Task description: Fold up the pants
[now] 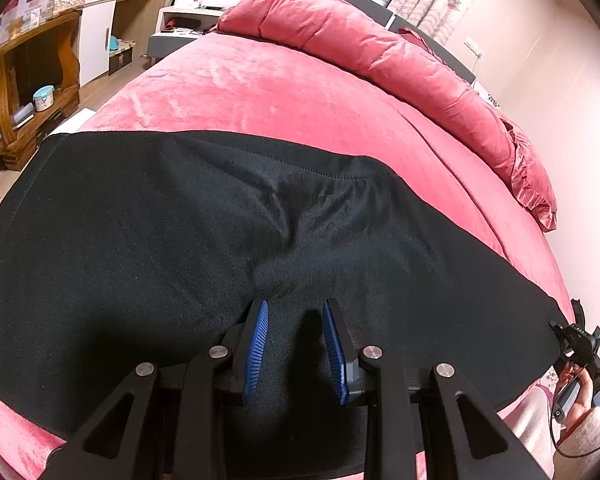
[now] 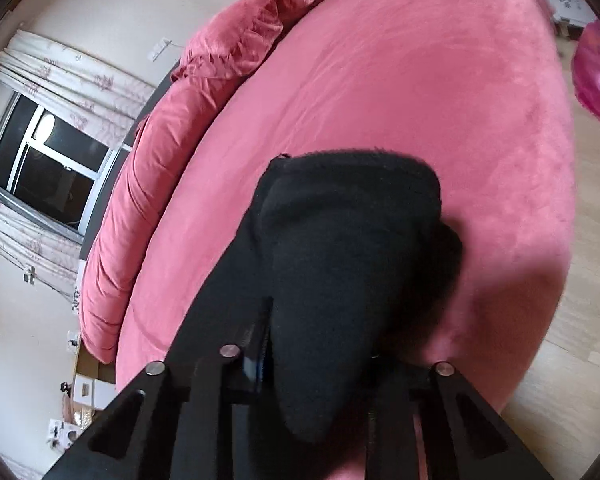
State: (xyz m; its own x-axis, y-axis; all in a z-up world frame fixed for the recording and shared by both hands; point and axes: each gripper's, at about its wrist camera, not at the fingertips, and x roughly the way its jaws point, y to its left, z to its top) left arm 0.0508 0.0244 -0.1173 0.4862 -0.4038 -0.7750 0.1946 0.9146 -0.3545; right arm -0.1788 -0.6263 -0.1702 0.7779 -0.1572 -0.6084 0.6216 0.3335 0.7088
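left tool [image 1: 296, 312] open over pants [image 1: 180, 240], right tool [image 2: 312, 340] gripping pants

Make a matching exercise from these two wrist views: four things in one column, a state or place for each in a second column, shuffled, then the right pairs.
Things
1. black fleece pants
2. left gripper
3. right gripper
4. long pink velvet pillow

States or places
A. clamped on a bunch of black cloth
B. along the far edge of the pink plush bed cover
C. spread across the near part of the bed
D. blue ribbed pads apart, nothing pinched between them

Pairs: 1-C, 2-D, 3-A, 4-B
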